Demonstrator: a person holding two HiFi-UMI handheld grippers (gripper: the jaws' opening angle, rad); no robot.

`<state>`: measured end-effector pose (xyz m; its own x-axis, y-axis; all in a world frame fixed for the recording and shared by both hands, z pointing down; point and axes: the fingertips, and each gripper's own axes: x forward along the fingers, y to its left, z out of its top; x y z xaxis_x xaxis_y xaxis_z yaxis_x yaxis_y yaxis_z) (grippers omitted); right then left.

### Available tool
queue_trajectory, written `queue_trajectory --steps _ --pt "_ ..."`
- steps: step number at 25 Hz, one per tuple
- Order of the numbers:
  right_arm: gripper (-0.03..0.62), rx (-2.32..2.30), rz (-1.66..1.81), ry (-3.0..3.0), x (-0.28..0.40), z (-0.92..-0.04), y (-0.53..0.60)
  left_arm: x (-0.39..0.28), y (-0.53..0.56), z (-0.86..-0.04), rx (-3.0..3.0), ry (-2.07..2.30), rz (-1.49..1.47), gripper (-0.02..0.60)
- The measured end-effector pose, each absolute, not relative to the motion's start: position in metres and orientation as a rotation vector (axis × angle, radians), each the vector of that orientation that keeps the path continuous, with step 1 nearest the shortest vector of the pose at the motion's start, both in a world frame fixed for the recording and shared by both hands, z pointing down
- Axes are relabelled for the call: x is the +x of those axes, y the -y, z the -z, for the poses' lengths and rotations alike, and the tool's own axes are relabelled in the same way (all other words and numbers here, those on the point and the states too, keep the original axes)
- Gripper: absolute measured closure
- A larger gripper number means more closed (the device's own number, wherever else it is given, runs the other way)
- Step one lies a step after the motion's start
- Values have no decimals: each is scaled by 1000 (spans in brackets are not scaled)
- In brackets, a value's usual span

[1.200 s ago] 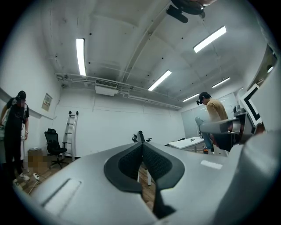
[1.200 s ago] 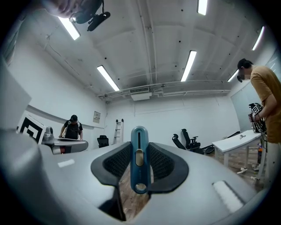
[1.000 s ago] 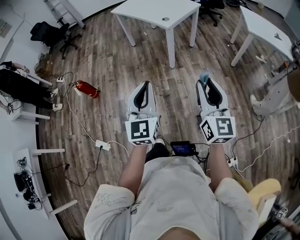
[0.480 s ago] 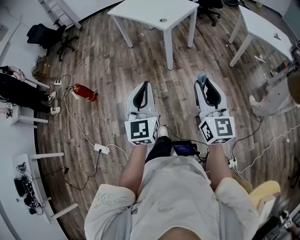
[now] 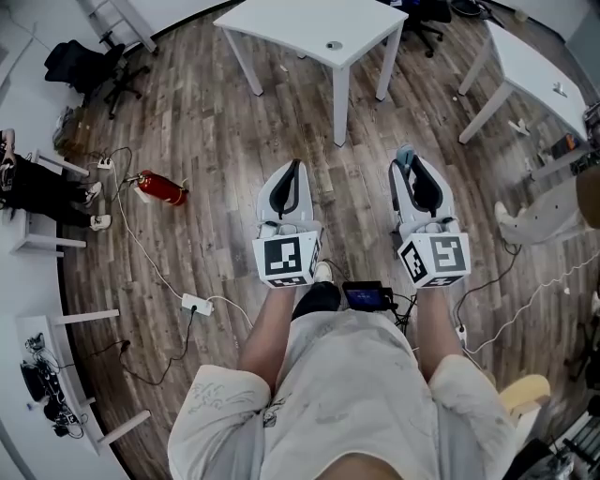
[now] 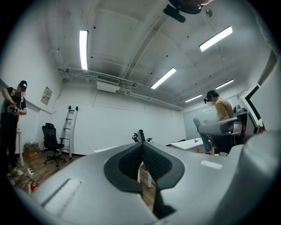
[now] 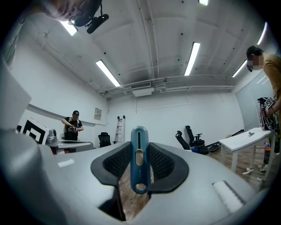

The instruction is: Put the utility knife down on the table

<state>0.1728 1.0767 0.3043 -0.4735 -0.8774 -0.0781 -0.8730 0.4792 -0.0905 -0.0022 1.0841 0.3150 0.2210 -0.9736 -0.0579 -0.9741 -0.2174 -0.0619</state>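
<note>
A blue utility knife [image 7: 139, 159] with a tan slider stands upright between the pads of my right gripper [image 7: 139, 147], which is shut on it. In the head view only the knife's blue tip [image 5: 406, 153] shows, past the right gripper [image 5: 410, 164]. My left gripper [image 5: 292, 176] is held level beside it over the wooden floor. Its jaws meet in the left gripper view, so the left gripper [image 6: 142, 146] is shut on nothing. A white table [image 5: 309, 23] stands ahead of both grippers, some way off.
A red fire extinguisher [image 5: 159, 187], a power strip [image 5: 195, 304] and cables lie on the floor to the left. A second white table [image 5: 539, 66] stands at the right. Office chairs [image 5: 89, 66] and a ladder are at the back left. Other people stand nearby.
The floor and its objects have slid down and left in the head view: the person has stepped forward. Both grippers went along, level, with jaws unchanged.
</note>
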Motion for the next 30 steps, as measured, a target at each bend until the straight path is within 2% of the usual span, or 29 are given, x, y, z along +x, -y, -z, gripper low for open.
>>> queue_trajectory --steps 20,30 --pt "457 -1634 11 -2585 -34 -276 -801 -209 -800 -291 -2443 -1842 -86 561" --pt "457 -1678 42 -2524 -65 -269 -717 -245 -713 -285 -2477 -1791 -56 561"
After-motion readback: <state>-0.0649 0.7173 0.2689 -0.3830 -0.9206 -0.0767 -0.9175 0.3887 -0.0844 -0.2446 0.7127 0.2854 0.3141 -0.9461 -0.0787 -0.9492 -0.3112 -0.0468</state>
